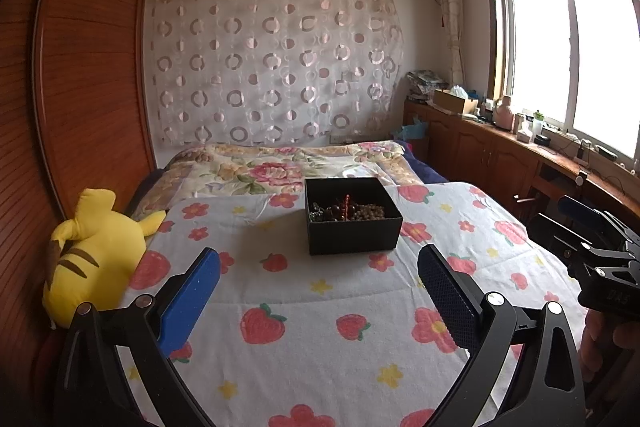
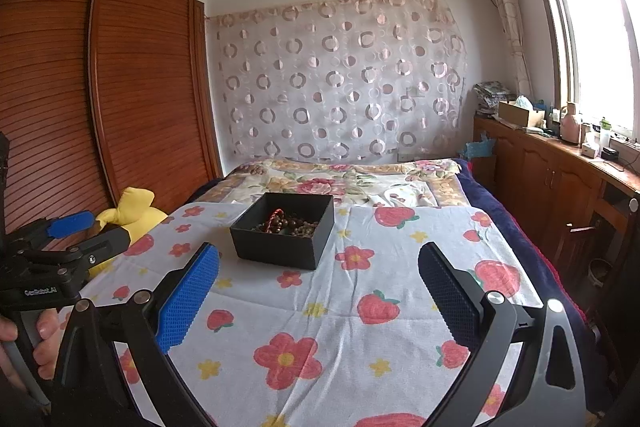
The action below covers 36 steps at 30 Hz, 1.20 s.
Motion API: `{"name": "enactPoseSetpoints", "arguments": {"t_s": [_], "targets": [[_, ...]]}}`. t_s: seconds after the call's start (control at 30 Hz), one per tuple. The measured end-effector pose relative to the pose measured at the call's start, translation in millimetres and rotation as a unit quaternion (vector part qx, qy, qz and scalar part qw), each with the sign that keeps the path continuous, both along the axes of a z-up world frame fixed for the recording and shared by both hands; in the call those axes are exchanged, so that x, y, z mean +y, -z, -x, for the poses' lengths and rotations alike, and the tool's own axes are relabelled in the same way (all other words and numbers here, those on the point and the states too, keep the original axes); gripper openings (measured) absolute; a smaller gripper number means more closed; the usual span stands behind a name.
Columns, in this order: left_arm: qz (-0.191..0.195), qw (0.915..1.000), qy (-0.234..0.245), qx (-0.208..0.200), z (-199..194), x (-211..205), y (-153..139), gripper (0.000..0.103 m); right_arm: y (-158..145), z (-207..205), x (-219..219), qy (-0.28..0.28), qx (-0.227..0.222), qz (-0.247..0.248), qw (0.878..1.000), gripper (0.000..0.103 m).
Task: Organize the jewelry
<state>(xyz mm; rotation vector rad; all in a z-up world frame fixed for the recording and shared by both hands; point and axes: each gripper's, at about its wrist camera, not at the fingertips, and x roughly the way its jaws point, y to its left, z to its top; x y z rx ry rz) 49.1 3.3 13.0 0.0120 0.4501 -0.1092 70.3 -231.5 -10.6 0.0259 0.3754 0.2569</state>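
A black open box [image 1: 352,219] sits on the strawberry-print sheet [image 1: 328,291] on the bed. It holds a heap of bead bracelets and necklaces [image 1: 348,211], brown, beige and one red. The box also shows in the right wrist view [image 2: 284,231] with the beads [image 2: 292,221] inside. My left gripper [image 1: 320,279] is open and empty, short of the box. My right gripper [image 2: 320,279] is open and empty, also short of the box, with the box ahead to its left. Each gripper shows at the edge of the other's view: the right one [image 1: 592,247], the left one [image 2: 68,243].
A yellow plush toy [image 1: 96,255] lies at the bed's left edge by the wooden wardrobe [image 1: 80,67]. A floral quilt [image 1: 280,167] covers the far end of the bed. A wooden cabinet with clutter [image 1: 500,143] runs under the window at right.
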Motion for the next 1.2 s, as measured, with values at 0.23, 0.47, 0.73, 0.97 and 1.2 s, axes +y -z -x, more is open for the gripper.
{"name": "enactPoseSetpoints", "arguments": {"t_s": [0.23,0.47,0.73,0.97,1.2], "targets": [[0.000,1.0000,0.000,0.000,-0.1,-0.4,0.5,0.095,0.2,0.7,2.7,0.000,0.003,0.000,1.000,0.101],[0.001,1.0000,0.001,-0.003,1.2,-1.5,-1.3,0.095,-0.2,0.9,1.5,0.000,0.002,-0.001,1.000,0.101],[0.001,1.0000,-0.001,-0.008,3.3,-1.5,-4.7,0.095,-0.4,0.9,1.9,-0.001,0.002,-0.001,1.000,0.101],[0.001,0.9999,-0.001,-0.010,3.2,-0.9,-7.9,0.095,-0.7,1.0,3.6,-0.001,0.000,-0.002,1.000,0.101],[0.002,1.0000,-0.002,-0.009,4.3,-1.3,-6.2,0.095,-0.2,1.1,4.2,0.000,0.000,-0.002,1.000,0.101]]}}
